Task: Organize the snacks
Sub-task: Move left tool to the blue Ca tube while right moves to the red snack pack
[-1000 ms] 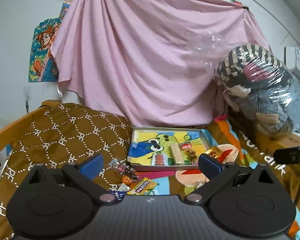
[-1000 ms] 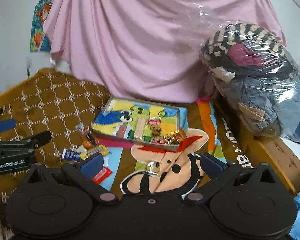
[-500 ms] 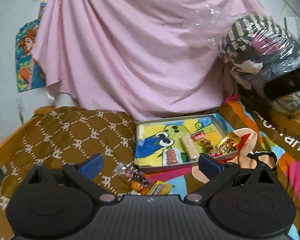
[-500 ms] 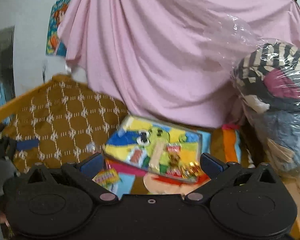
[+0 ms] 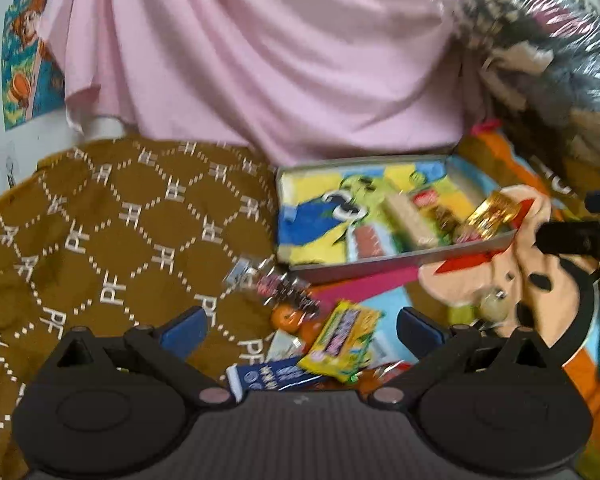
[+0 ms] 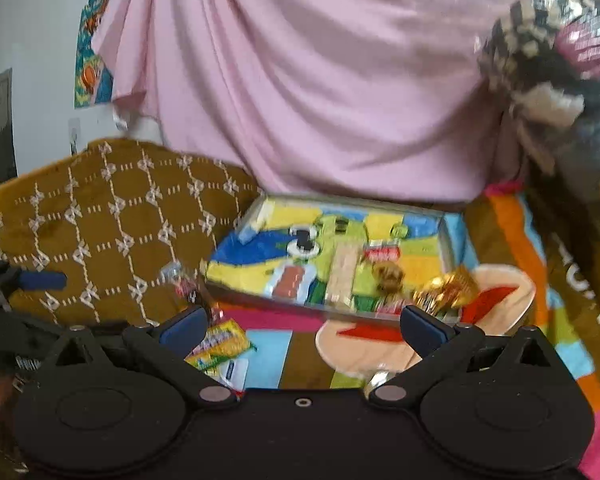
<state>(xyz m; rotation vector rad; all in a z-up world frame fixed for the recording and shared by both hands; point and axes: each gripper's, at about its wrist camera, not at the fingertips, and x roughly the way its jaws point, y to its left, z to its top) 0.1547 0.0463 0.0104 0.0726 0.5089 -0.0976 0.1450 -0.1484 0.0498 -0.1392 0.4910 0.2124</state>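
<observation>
A cartoon-printed tray (image 5: pixel 412 258) (image 6: pixel 228 286) lies on the bed and holds a wafer bar (image 6: pixel 342 276), a red packet and a gold wrapper (image 5: pixel 494 214) (image 6: pixel 448 290) at its right end. Loose snacks lie in front of the tray: a yellow packet (image 5: pixel 342 342) (image 6: pixel 224 342), a blue packet (image 5: pixel 272 374), orange sweets (image 5: pixel 290 320) and clear-wrapped sweets (image 5: pixel 278 288). My left gripper (image 5: pixel 302 330) is open and empty just above this pile. My right gripper (image 6: pixel 302 326) is open and empty, before the tray's front edge. The right gripper's finger (image 5: pixel 572 236) shows at the left wrist view's right edge.
A brown patterned pillow (image 5: pixel 100 232) lies left of the tray. A pink sheet (image 5: pixel 260 60) hangs behind. A plastic-wrapped bundle of clothes (image 5: pixel 548 60) stands at the right. A colourful cartoon blanket (image 6: pixel 500 300) covers the bed. The left gripper's finger (image 6: pixel 40 280) shows at the right wrist view's left edge.
Both grippers have moved forward and down toward the tray and the loose snacks, which now look larger. Both stay open and empty.
</observation>
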